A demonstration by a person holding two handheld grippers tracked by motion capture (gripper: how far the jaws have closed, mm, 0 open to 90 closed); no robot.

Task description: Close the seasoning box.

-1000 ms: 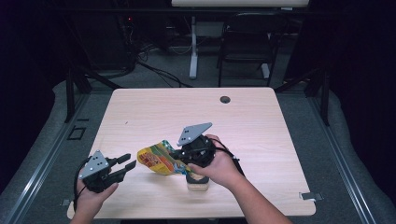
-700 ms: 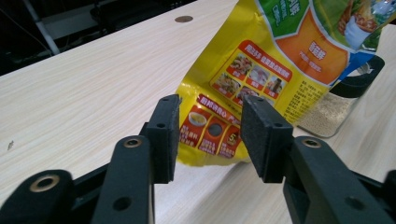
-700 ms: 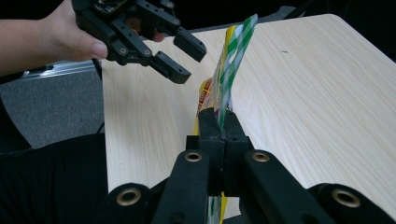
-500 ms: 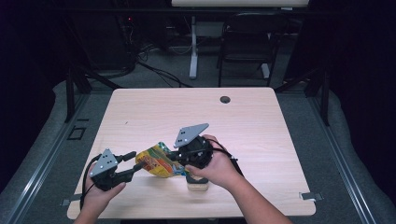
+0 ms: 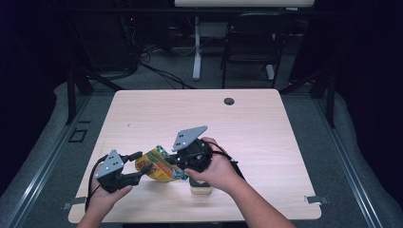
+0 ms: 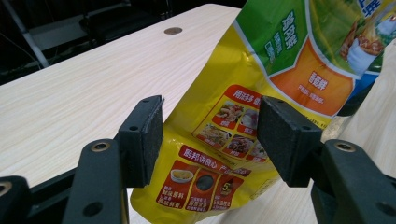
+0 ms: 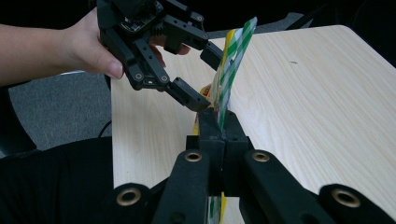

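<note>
While the right gripper pinches the top edge of the yellow seasoning pouch with its jaws fully together, the pouch hangs tilted above the near-left part of the wooden table, clear of the surface. From the right gripper view the pouch shows edge-on, a thin green-and-white strip rising from between the closed pads toward twelve o'clock.

At nine o'clock of the pouch, the left gripper has just been opening its jaws, and they now stand wide. In the left gripper view the printed lower corner of the pouch sits between the two black pads; neither pad presses on it, though the right-hand pad overlaps the foil and contact there cannot be told.

Directly under the right hand, at about five o'clock of the pouch, a small pale block with a dark top rests on the table, mostly hidden by the hand. A round cable grommet lies at the far edge, toward one o'clock, well apart. Beyond the table stand a black chair and a white desk leg.
</note>
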